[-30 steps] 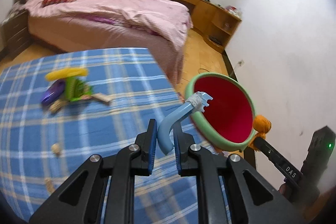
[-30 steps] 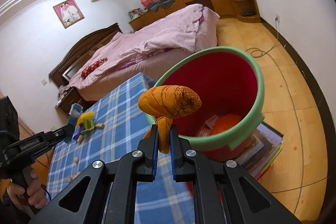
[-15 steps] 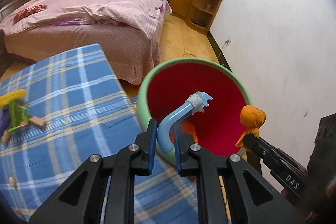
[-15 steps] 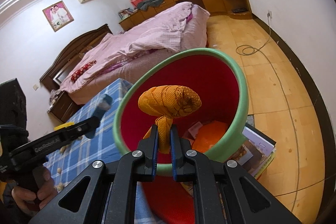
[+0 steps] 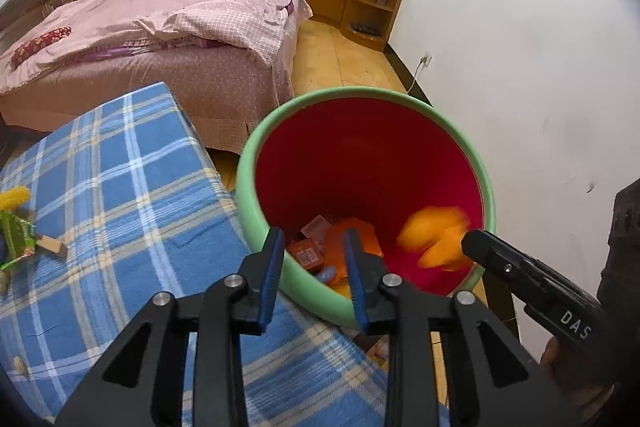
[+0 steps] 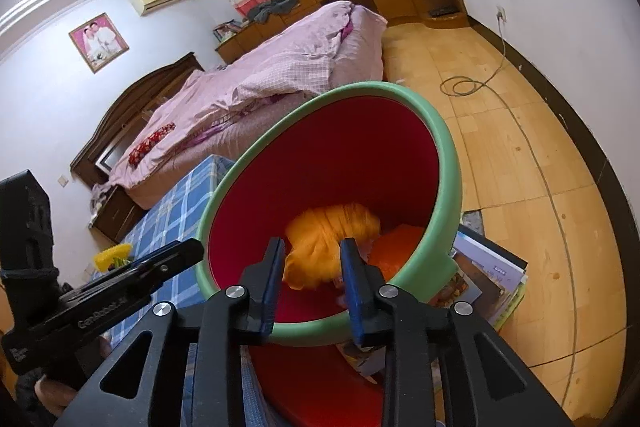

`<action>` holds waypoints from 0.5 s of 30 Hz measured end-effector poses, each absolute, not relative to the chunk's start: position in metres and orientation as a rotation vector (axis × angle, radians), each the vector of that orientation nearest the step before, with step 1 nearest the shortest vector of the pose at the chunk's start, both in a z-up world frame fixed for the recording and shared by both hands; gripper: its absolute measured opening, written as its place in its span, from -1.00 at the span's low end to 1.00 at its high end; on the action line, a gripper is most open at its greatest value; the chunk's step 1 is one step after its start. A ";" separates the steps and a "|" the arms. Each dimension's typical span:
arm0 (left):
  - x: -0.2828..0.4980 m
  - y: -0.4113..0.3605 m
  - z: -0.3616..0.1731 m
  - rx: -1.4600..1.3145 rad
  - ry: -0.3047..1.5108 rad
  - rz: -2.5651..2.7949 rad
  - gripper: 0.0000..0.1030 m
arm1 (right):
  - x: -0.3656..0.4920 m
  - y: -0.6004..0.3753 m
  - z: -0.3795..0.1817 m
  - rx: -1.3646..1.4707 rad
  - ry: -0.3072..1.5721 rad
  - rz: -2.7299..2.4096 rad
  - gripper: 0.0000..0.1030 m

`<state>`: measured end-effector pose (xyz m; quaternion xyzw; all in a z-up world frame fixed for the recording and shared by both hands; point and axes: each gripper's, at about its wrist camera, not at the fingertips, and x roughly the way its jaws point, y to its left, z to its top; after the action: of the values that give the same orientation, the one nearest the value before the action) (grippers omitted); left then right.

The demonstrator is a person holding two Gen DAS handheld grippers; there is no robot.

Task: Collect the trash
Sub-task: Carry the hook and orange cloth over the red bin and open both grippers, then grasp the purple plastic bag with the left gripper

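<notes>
Over the bin (image 5: 245,187), which stands off the corner of the plaid worktop (image 5: 120,187), both grippers hang with nothing in them. The left hand-held gripper (image 5: 314,269) has its blue-padded fingers (image 5: 270,273) spread apart above the near rim. The right hand-held gripper (image 6: 314,269) is likewise spread wide, its fingers (image 6: 356,291) either side of an orange bundle (image 6: 328,239) that looks blurred and sits free inside the bin's red wall, touching neither pad. In the left wrist view the same orange bundle (image 5: 434,237) shows blurred just beyond the tip of the right hand-held gripper (image 5: 480,245), within the bin near its right side.

At the bin's bottom lie an orange wrapper (image 5: 352,243), small orange-and-white packets (image 5: 312,239) and a bit of blue plastic (image 5: 327,273) near the left gripper's right finger.

Left of the bin, on the worktop, sit more scraps: a yellow piece (image 5: 14,197), a green packet (image 5: 16,239) and a small tan block (image 5: 50,247), well apart from the bin. A small shell-like scrap (image 5: 18,363) lies nearer the worktop's front edge.

Beyond the bin is a bed (image 5: 160,39) with pink covers. To the bin's right, in the right wrist view, a stack of books (image 6: 488,279) lies on the wooden floor (image 6: 520,147), touching the bin's base.
</notes>
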<state>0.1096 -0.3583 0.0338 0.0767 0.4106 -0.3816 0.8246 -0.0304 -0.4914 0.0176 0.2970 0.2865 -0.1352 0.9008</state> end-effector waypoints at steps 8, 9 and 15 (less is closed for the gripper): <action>0.114 -0.325 0.044 0.120 0.887 -0.752 -0.25 | -0.031 -0.480 0.024 0.614 0.592 -0.259 0.01; 0.115 -0.319 0.046 0.113 0.887 -0.739 -0.23 | -0.032 -0.479 0.026 0.611 0.592 -0.257 0.02; 0.128 -0.280 0.052 0.068 0.887 -0.644 -0.13 | -0.033 -0.465 0.036 0.602 0.570 -0.242 0.29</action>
<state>0.1282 -0.2797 0.0519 0.0323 0.4213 -0.3061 0.8531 -0.0334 -0.4647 0.0356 0.2918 0.2762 -0.1172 0.9082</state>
